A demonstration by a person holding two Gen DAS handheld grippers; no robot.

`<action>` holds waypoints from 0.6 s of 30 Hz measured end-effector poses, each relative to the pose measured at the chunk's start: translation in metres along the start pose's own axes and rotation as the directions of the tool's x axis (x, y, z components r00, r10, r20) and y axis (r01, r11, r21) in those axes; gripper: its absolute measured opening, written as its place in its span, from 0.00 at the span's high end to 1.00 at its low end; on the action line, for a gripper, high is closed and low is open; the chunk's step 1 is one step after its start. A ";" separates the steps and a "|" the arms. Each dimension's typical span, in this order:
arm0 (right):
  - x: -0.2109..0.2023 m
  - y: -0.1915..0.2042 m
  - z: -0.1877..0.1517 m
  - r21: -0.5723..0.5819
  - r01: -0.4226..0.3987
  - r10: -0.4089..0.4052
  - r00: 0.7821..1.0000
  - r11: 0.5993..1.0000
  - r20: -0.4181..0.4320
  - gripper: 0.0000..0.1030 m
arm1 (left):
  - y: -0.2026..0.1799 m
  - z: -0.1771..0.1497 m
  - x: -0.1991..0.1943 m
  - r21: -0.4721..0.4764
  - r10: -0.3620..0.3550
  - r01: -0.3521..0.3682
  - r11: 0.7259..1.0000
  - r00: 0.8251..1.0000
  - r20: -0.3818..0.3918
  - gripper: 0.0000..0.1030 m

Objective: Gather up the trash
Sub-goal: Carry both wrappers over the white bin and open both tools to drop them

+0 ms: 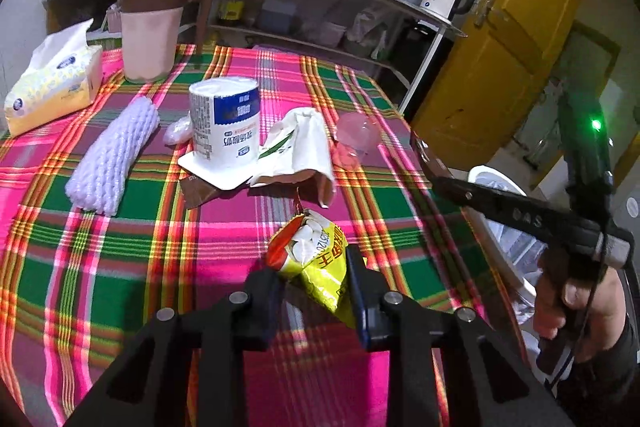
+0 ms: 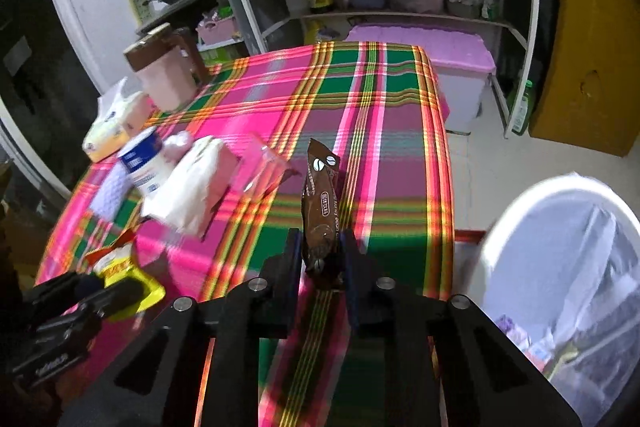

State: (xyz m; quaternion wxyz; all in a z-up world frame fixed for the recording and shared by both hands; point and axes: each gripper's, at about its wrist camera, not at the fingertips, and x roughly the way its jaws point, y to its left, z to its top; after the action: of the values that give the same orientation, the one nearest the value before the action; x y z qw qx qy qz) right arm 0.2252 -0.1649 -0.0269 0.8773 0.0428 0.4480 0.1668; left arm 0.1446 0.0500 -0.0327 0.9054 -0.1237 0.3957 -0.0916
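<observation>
Kitchen, pink-and-green plaid tablecloth (image 1: 120,267) | left gripper (image 1: 312,279) is pinching yellow-red snack wrapper (image 1: 316,255) above cloth | right gripper (image 2: 320,259) is clamping brown coffee sachet (image 2: 320,203) near white lined bin (image 2: 560,267) | bin already holding scraps | remaining: upturned white yogurt cup (image 1: 224,123), white paper bag (image 1: 300,151), lilac foam net (image 1: 112,155)

Both wrist views low, close over the shared plaid tablecloth (image 1: 120,267)
</observation>
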 end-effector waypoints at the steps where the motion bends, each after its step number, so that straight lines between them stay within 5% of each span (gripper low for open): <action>1: -0.008 0.001 -0.005 0.003 -0.007 0.007 1.000 1.000 0.006 0.81 | -0.003 -0.001 -0.005 0.004 0.000 0.000 1.000 1.000 0.007 0.71; 18: -0.099 0.000 -0.063 0.040 -0.026 0.022 0.994 0.999 0.107 0.81 | -0.060 -0.023 -0.052 0.068 -0.030 0.026 0.997 0.998 0.058 0.71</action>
State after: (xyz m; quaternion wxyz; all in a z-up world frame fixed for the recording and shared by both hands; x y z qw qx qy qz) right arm 0.1205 -0.2026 0.0121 0.8967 0.0750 0.4035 0.1655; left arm 0.0888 0.0032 0.0057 0.9190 -0.1013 0.3636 -0.1137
